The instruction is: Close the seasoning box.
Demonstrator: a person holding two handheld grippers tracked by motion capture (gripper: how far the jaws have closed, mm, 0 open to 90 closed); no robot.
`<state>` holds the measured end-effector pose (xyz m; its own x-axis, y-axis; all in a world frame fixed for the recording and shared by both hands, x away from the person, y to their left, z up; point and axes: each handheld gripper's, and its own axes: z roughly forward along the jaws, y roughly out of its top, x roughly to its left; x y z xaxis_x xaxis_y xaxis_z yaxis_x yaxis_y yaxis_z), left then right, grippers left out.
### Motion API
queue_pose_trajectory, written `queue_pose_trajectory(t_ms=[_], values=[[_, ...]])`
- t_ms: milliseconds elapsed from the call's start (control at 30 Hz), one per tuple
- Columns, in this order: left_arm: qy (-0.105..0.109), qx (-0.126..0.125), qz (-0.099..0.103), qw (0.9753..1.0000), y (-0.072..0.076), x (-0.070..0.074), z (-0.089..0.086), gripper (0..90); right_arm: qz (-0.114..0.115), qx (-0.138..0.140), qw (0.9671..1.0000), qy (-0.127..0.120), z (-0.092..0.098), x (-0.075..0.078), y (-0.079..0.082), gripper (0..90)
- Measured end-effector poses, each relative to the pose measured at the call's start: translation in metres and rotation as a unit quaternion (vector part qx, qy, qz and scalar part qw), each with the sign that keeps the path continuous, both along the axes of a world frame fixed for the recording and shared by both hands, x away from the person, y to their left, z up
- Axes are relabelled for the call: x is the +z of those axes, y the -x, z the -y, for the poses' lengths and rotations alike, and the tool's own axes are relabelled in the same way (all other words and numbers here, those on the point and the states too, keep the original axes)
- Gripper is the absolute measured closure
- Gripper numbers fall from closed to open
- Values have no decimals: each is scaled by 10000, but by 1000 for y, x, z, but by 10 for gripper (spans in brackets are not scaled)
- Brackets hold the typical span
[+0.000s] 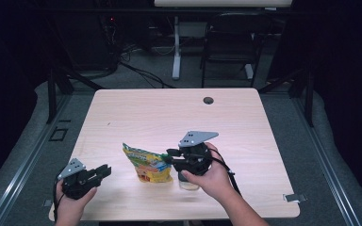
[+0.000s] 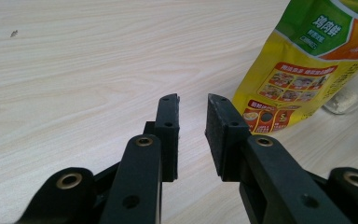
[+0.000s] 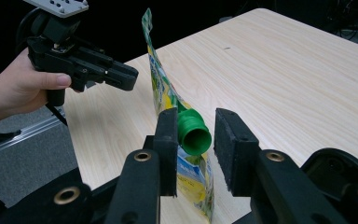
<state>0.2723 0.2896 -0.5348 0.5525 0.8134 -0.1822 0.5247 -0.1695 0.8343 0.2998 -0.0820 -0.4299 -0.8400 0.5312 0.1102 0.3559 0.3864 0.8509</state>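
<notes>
A yellow and green pouch (image 1: pixel 147 165) stands on the wooden table (image 1: pixel 169 113), its green spout (image 3: pixel 194 134) uncapped and pointing at my right gripper. My right gripper (image 3: pixel 195 140) is open, one jaw on each side of the spout; the left jaw is against it and a thin gap shows at the right jaw. In the high view my right gripper (image 1: pixel 168 155) sits at the pouch's right edge. My left gripper (image 2: pixel 192 122) is open and holds nothing, low over the table just left of the pouch (image 2: pixel 307 70). From above, my left gripper (image 1: pixel 105 170) is near the front left corner.
A clear glass jar (image 1: pixel 188 184) with something pale in it stands under my right hand, behind the pouch from the left gripper's side (image 2: pixel 352 91). A cable hole (image 1: pixel 208 100) marks the table's far edge. A chair (image 1: pixel 231 42) stands beyond the table.
</notes>
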Motion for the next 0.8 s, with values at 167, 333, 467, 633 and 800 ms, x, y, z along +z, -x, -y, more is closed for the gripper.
queue_pose_trajectory(t_ms=[167,333,467,633,800], values=[[2,6,0,10000,0,0,0,746,45,32,10000,-40,-1,3,2,666],[16,-3,7,10000,0,0,-1,743,83,46,9999,-111,-3,7,3,657],[25,11,6,10000,0,0,-1,739,151,63,9998,-111,-7,12,4,635],[17,5,9,10000,0,1,-1,737,153,32,9998,-100,-13,17,3,607],[29,14,18,10000,0,1,-2,736,194,40,9998,18,-21,21,-1,580]])
